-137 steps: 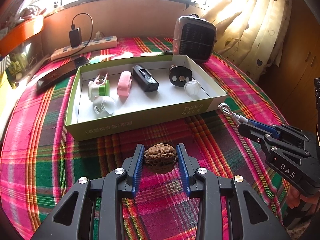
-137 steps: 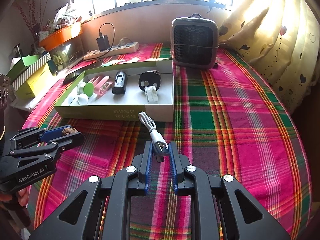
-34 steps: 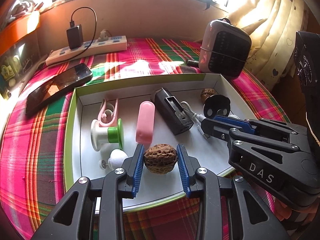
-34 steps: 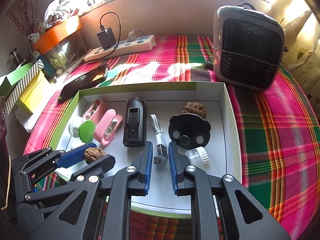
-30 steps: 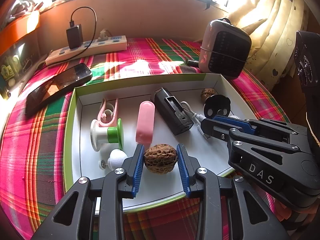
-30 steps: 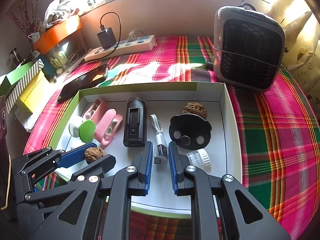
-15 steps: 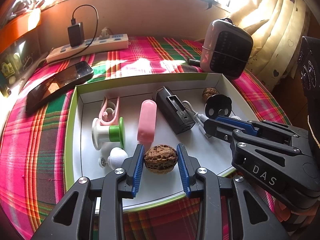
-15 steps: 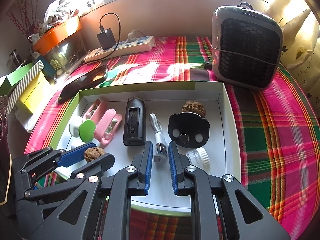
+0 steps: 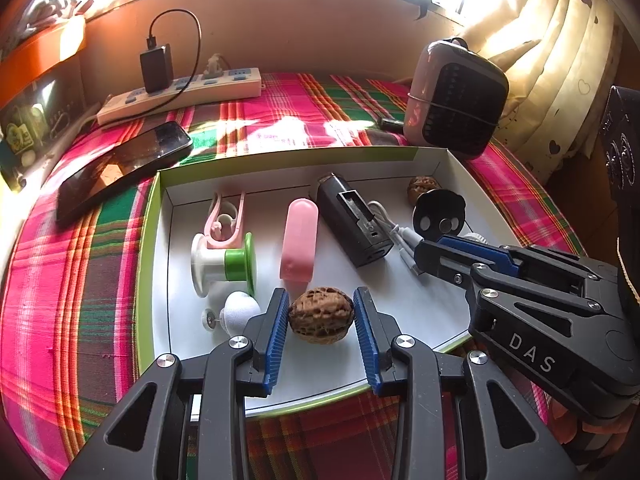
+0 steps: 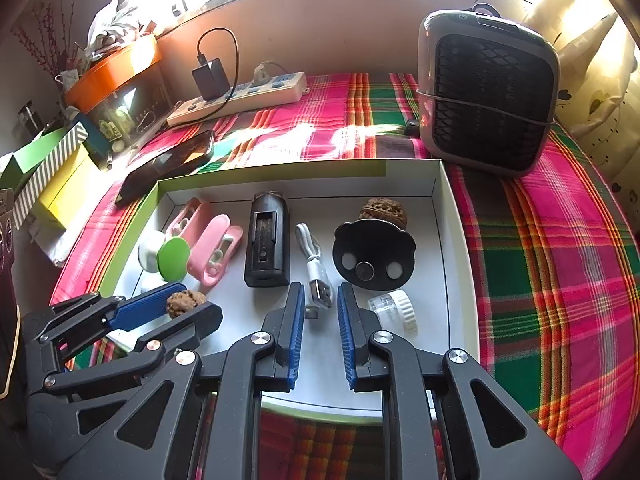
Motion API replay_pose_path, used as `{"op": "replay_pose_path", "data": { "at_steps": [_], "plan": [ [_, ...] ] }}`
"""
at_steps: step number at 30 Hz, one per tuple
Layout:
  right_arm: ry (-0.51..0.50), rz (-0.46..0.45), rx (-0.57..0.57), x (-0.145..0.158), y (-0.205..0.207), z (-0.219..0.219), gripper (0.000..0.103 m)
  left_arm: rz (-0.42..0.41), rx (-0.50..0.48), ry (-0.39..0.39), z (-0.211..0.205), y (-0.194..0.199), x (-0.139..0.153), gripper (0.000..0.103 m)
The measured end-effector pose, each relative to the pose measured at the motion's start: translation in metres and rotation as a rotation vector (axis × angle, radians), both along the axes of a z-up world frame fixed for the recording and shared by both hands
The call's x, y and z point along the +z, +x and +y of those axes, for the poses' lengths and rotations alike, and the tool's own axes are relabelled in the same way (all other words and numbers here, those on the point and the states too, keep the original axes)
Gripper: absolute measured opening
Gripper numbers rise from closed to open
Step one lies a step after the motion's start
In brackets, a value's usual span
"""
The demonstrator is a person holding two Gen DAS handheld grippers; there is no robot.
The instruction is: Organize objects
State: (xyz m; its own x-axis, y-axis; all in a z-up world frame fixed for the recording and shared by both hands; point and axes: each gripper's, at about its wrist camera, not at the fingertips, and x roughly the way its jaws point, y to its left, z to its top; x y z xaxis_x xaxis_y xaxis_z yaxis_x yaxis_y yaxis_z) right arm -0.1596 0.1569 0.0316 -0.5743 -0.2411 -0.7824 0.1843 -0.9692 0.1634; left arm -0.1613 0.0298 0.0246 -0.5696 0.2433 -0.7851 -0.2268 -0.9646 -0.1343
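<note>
A shallow white tray with green rim [image 9: 150,248] [image 10: 452,216] lies on a plaid cloth. My left gripper [image 9: 320,312] stands open around a brown walnut [image 9: 321,315] that rests on the tray floor near its front; the walnut also shows in the right wrist view [image 10: 185,302]. My right gripper [image 10: 319,300] is open over the tray, with the plug of a white USB cable [image 10: 314,264] lying between its fingertips. The cable [image 9: 394,226] lies on the tray floor.
The tray also holds a second walnut [image 10: 383,210], a black round holder [image 10: 374,256], a black box [image 10: 266,248], pink cases [image 10: 212,252], a green-and-white spool [image 9: 224,260] and a clear cap [image 10: 394,308]. Behind stand a heater [image 10: 486,92], a power strip [image 10: 240,96] and a phone [image 10: 168,166].
Both grippers have opened: the left has let the walnut down on the tray floor, the right has let go of the cable plug.
</note>
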Motion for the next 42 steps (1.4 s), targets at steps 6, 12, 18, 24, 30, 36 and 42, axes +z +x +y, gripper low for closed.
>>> {"op": "replay_pose_path", "data": {
  "at_steps": [6,12,18,24,30,36,42],
  "plan": [
    [0.0,0.01,0.0,0.002,0.006,0.001,0.03,0.021,0.01,-0.022,-0.001,0.006,0.004,0.034],
    [0.004,0.032,-0.005,0.008,0.014,0.002,0.033,0.039,0.025,-0.036,-0.002,0.012,0.009,0.036],
    [0.017,0.065,-0.015,0.015,0.025,0.004,0.037,0.052,0.046,-0.038,-0.006,0.021,0.014,0.036],
    [0.042,0.095,-0.019,0.018,0.038,0.006,0.038,0.071,0.065,-0.051,-0.007,0.034,0.019,0.036],
    [0.047,0.124,-0.024,0.024,0.052,0.009,0.045,0.088,0.082,-0.057,-0.011,0.048,0.024,0.036],
    [0.055,0.143,-0.023,0.027,0.068,0.011,0.049,0.101,0.107,-0.07,-0.017,0.064,0.025,0.036],
    [0.076,0.143,-0.015,0.023,0.083,0.011,0.052,0.096,0.121,-0.08,-0.019,0.081,0.02,0.036]
  ]
}}
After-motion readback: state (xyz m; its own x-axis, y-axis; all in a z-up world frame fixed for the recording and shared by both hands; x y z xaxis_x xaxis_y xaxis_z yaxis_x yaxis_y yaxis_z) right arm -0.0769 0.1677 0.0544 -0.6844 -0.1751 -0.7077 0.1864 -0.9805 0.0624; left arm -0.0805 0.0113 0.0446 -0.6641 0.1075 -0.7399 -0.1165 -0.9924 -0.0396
